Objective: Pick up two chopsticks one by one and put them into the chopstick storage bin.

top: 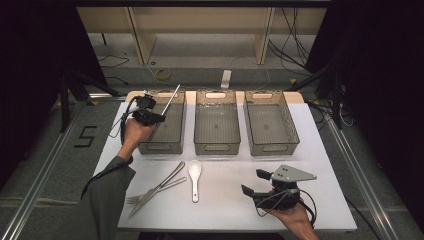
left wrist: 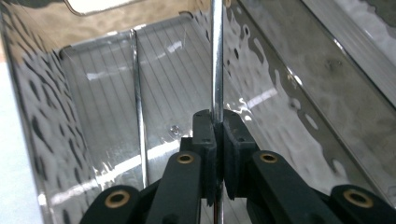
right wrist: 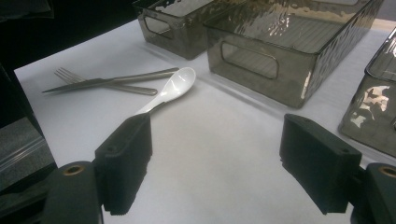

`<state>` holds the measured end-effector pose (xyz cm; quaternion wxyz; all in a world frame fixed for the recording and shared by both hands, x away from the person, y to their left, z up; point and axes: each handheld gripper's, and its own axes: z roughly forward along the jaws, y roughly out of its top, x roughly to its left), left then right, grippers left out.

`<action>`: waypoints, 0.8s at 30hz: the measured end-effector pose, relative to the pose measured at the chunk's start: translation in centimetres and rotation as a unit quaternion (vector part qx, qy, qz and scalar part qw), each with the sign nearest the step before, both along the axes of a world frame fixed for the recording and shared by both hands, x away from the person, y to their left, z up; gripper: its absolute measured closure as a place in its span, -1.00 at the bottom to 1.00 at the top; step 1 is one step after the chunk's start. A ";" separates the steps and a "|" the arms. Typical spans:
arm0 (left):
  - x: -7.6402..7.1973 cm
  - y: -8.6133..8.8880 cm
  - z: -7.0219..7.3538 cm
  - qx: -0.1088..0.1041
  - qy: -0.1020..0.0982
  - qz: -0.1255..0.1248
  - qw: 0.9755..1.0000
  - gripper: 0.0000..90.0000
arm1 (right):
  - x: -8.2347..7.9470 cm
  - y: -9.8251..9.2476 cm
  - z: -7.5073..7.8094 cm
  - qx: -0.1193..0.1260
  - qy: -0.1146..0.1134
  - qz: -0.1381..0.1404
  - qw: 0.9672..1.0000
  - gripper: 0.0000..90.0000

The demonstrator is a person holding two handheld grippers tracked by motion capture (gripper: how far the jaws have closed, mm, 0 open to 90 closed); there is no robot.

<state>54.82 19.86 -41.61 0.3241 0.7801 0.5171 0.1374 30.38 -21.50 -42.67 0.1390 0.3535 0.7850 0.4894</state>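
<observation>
The left gripper (top: 156,118) was clamped on a thin, straight, polished metal rod (top: 171,98), which stood tilted over the smoky transparent bin (top: 150,146) at the table's (top: 325,165) far left edge. In the left gripper view the rod (left wrist: 216,56) rose from the closed jaws, mirror-bright. The right gripper (top: 254,182) rested near the front right corner, jaws wide apart and empty.
</observation>
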 end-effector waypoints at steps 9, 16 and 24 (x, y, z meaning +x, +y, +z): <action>0.1 -0.1 0.3 0.007 0.010 0.012 1.000 0.34 | 0.0 -0.2 0.1 0.004 0.000 -0.001 1.000 -0.41; -0.7 0.3 1.1 -0.031 0.010 0.015 0.999 0.15 | -0.1 -0.2 0.1 0.003 0.000 -0.003 1.000 -0.41; -3.6 0.5 2.4 -0.103 0.008 -0.004 0.995 -0.20 | -0.1 -0.4 0.1 0.005 -0.001 -0.004 1.000 -0.41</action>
